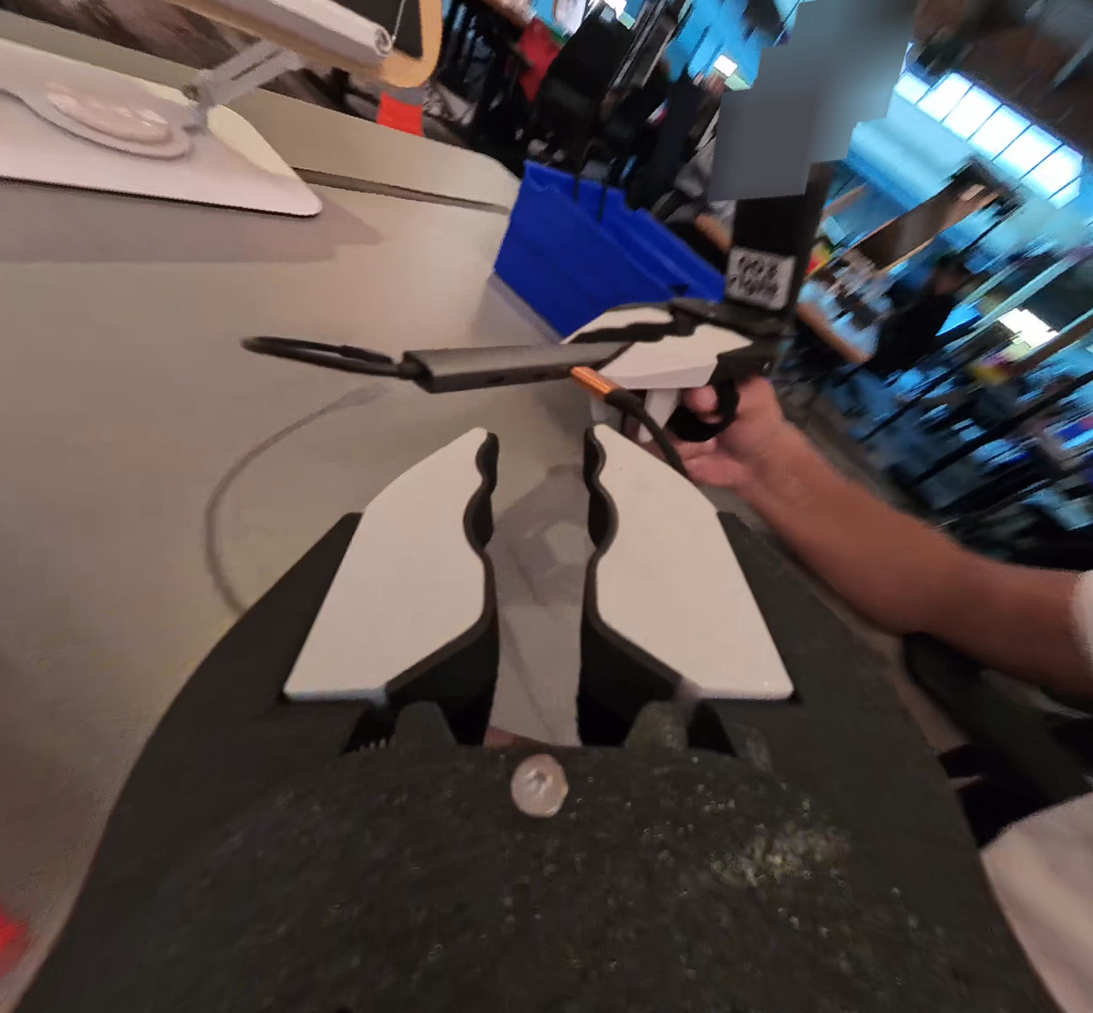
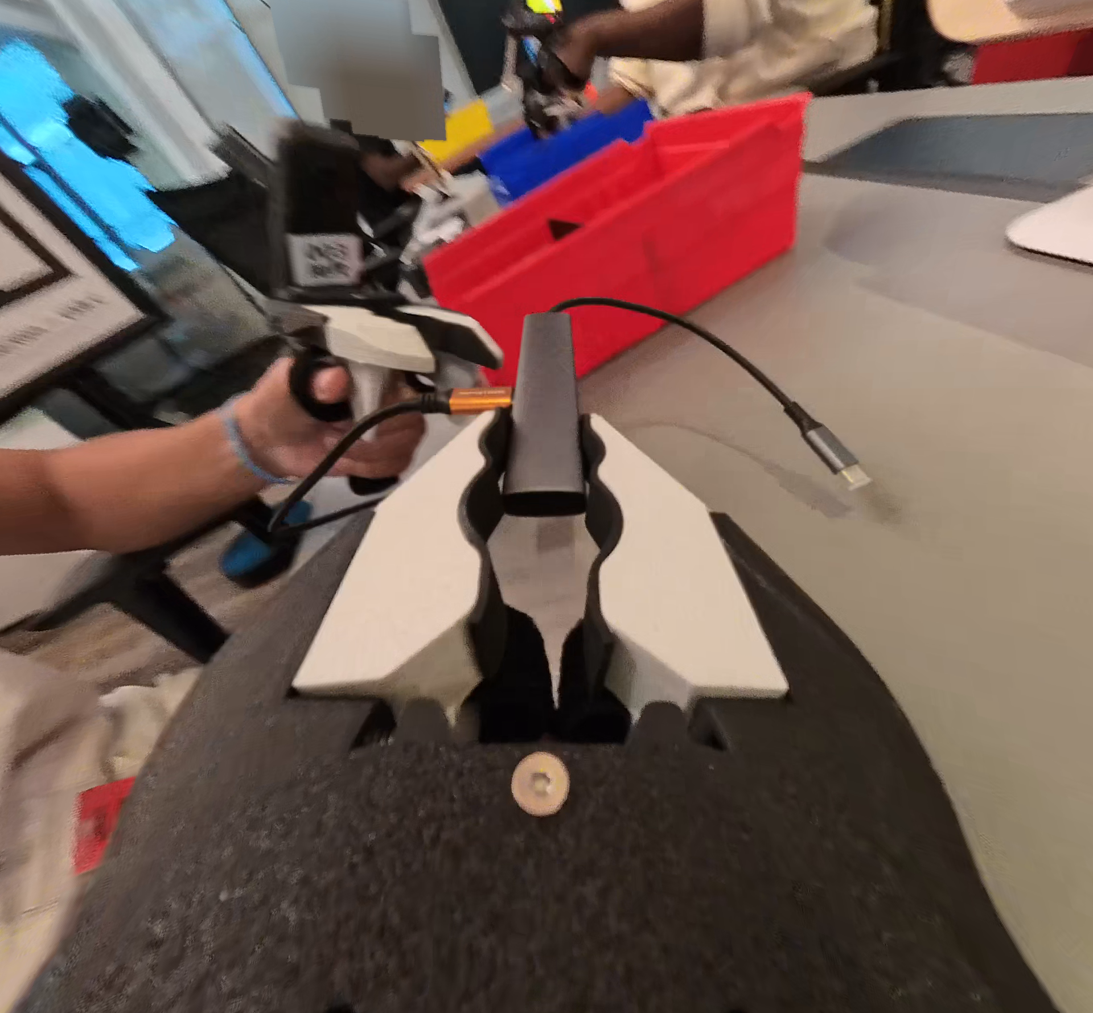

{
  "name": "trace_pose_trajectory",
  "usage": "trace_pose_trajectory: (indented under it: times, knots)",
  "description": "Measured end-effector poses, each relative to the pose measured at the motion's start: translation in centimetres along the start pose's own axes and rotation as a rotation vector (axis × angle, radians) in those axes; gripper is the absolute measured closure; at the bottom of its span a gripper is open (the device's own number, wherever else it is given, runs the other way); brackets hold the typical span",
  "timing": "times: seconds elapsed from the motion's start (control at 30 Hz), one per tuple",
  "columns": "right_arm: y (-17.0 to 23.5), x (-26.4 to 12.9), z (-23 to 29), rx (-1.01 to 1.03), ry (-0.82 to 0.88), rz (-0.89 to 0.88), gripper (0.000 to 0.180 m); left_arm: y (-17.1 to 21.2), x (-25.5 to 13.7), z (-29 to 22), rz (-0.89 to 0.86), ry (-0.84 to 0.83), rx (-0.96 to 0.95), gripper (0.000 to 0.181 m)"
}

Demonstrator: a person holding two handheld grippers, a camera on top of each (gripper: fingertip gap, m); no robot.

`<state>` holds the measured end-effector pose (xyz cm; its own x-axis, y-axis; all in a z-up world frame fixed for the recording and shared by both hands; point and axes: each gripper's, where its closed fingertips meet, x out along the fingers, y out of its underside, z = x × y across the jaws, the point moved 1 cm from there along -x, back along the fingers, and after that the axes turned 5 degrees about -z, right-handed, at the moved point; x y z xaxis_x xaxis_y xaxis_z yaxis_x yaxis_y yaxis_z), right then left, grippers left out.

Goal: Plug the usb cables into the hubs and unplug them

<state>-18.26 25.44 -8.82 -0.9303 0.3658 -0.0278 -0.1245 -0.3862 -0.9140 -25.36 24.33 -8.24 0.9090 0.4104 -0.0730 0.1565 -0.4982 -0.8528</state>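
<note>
While my right tongs [image 2: 541,452] clench the grey hub [image 2: 544,393] above the bench [image 2: 887,393], its orange-collared cable [image 2: 479,398] plugged in at nine o'clock, my left tongs [image 1: 541,446] hang released, so unplugging seems next: close on that plug and pull straight.

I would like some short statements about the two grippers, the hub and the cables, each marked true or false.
1. The right gripper holds the dark grey slim metal USB hub between its jaws. True.
2. The orange-sleeved USB plug with a black cable lies loose on the table. False: it sits in the hub's side.
3. The left gripper grips the orange plug. False: its jaws are open and empty.
4. The hub's own silver-tipped cable connector is plugged into nothing. True.
5. A red plastic bin stands on the grey table beyond the hub. True.
</note>
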Motion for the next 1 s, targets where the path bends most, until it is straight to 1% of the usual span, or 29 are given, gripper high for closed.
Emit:
trace_pose_trajectory:
  times: [0.1, 0.17, 0.23, 0.33, 0.37, 0.53, 0.63, 0.77, 0.87, 0.93, 1.0]
  knots:
    - [-0.7, 0.0, 1.8, 0.086, -0.127, -0.05, 0.158, -1.1, -0.1, -0.8, -0.081, 0.109, -0.146, 0.144]
    - [-0.9, 0.0, 2.9, 0.127, -0.206, -0.068, 0.158, -1.9, -0.3, -1.0, -0.126, 0.142, -0.186, 0.142]
    - [-0.7, 0.2, 3.6, 0.15, -0.244, -0.063, 0.159, -2.2, -0.4, -1.2, -0.141, 0.168, -0.188, 0.143]
    - [-0.4, 0.4, 3.9, 0.166, -0.258, -0.058, 0.158, -2.1, -0.4, -1.5, -0.133, 0.184, -0.151, 0.153]
    - [-0.4, 0.4, 4.0, 0.174, -0.262, -0.054, 0.158, -2.0, -0.4, -1.5, -0.123, 0.191, -0.147, 0.153]
    - [1.2, 0.7, 4.5, 0.197, -0.294, 0.053, 0.157, -2.2, -0.7, -1.9, -0.065, 0.221, -0.113, 0.156]
    - [2.9, 1.0, 4.3, 0.127, -0.257, 0.157, 0.148, -1.9, -0.7, -1.9, 0.0, 0.205, -0.067, 0.157]
    - [5.1, 1.5, 4.2, -0.025, -0.2, 0.27, 0.152, -0.5, -0.3, -2.3, 0.111, 0.195, 0.0, 0.157]
    - [6.5, 1.6, 4.6, -0.121, -0.195, 0.342, 0.162, 0.4, 0.0, -3.1, 0.177, 0.199, 0.072, 0.157]
    - [7.3, 1.7, 4.7, -0.158, -0.192, 0.376, 0.163, 0.5, 0.2, -3.4, 0.19, 0.196, 0.111, 0.157]
    - [7.6, 1.9, 5.1, -0.148, -0.205, 0.38, 0.163, 0.3, 0.4, -3.7, 0.173, 0.198, 0.115, 0.157]
